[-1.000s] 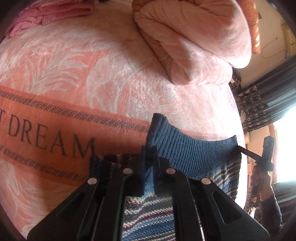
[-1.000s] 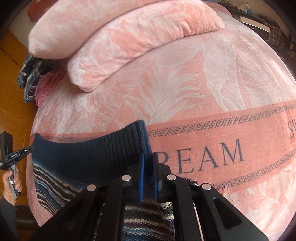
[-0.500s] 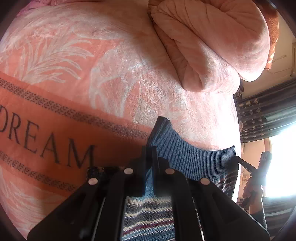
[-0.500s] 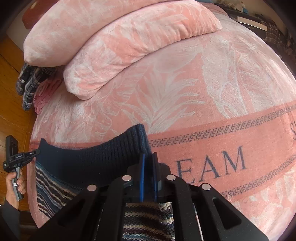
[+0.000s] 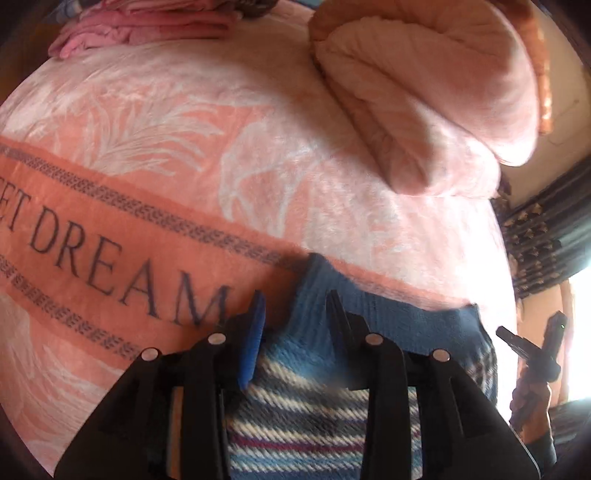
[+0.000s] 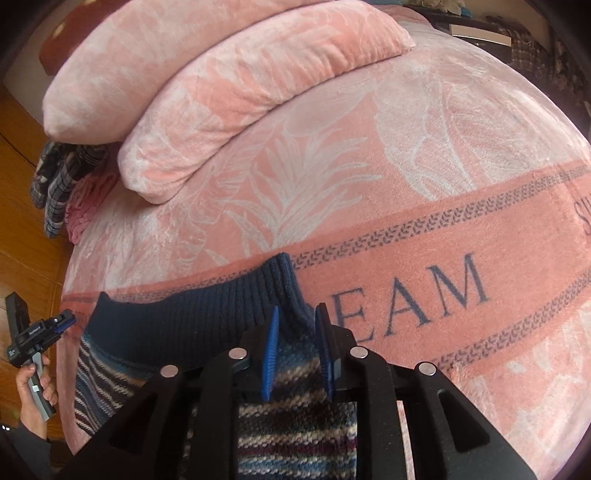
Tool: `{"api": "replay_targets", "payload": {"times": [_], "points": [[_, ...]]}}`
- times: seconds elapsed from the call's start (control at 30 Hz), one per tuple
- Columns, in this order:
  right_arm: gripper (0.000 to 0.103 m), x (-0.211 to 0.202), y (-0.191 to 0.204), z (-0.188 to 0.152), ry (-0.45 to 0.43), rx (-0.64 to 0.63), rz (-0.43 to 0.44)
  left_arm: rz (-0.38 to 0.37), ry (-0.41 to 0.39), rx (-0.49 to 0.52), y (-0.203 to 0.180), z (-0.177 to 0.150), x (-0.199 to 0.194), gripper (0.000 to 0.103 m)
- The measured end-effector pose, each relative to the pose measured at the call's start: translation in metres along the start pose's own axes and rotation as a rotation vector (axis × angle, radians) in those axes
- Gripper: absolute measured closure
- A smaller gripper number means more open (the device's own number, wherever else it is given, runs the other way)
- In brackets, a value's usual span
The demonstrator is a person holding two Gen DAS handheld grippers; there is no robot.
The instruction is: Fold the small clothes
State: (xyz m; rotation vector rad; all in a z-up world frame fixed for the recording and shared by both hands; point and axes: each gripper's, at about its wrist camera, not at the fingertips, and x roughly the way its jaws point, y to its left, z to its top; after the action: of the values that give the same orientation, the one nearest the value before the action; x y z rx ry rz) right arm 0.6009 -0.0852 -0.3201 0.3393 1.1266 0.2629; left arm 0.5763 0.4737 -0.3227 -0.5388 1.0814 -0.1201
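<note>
A small striped knit sweater (image 5: 306, 417) with a dark blue ribbed hem (image 5: 399, 317) lies on the pink bed blanket (image 5: 184, 155). My left gripper (image 5: 295, 317) is open, its blue-padded fingers spread to either side of the hem's near corner. In the right wrist view the same sweater (image 6: 295, 435) shows its navy ribbed band (image 6: 192, 321). My right gripper (image 6: 295, 332) is also open, with the band's other corner lying loose between its fingers. Each gripper appears small at the edge of the other's view, held in a hand.
A folded pink quilt (image 5: 424, 92) sits at the back of the bed, seen also as the quilt (image 6: 221, 85). Pink folded clothes (image 5: 147, 26) lie far left. Plaid cloth (image 6: 59, 177) hangs by the wooden floor (image 6: 18, 184). A dark curtain (image 5: 546, 229) stands right.
Both grippers were shut on the hem's corners and have now opened, letting the sweater go onto the blanket. The hem lies flat.
</note>
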Motion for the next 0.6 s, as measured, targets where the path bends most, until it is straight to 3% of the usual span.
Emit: {"api": "replay_targets", "payload": {"times": [0.1,0.13,0.23,0.27,0.37,0.43,0.53,0.6], "points": [[0.088,-0.011,-0.001,-0.027,0.019,-0.027,0.058,-0.142,0.075,0.055,-0.017,-0.035,-0.004,0.078],[0.089,-0.006,-0.001,-0.034,0.039,-0.028,0.057,-0.142,0.108,0.068,-0.019,-0.047,0.003,0.081],[0.1,0.02,-0.011,-0.047,0.106,-0.026,-0.002,-0.033,0.178,0.084,-0.008,-0.071,0.031,0.086],[0.103,0.024,-0.014,-0.048,0.104,-0.039,-0.019,-0.052,0.188,0.048,0.0,-0.071,0.035,0.087],[0.101,0.011,-0.013,-0.045,0.09,-0.011,0.004,-0.046,0.164,0.046,0.0,-0.066,0.022,0.09],[0.098,-0.013,-0.007,-0.053,0.055,-0.016,0.052,-0.093,0.125,0.082,-0.012,-0.07,-0.001,0.088],[0.098,-0.038,0.001,-0.086,0.055,-0.04,0.109,-0.188,0.113,0.148,-0.031,-0.099,-0.028,0.088],[0.098,-0.032,0.004,-0.11,0.096,-0.055,0.111,-0.192,0.145,0.144,-0.029,-0.124,-0.026,0.088]]}}
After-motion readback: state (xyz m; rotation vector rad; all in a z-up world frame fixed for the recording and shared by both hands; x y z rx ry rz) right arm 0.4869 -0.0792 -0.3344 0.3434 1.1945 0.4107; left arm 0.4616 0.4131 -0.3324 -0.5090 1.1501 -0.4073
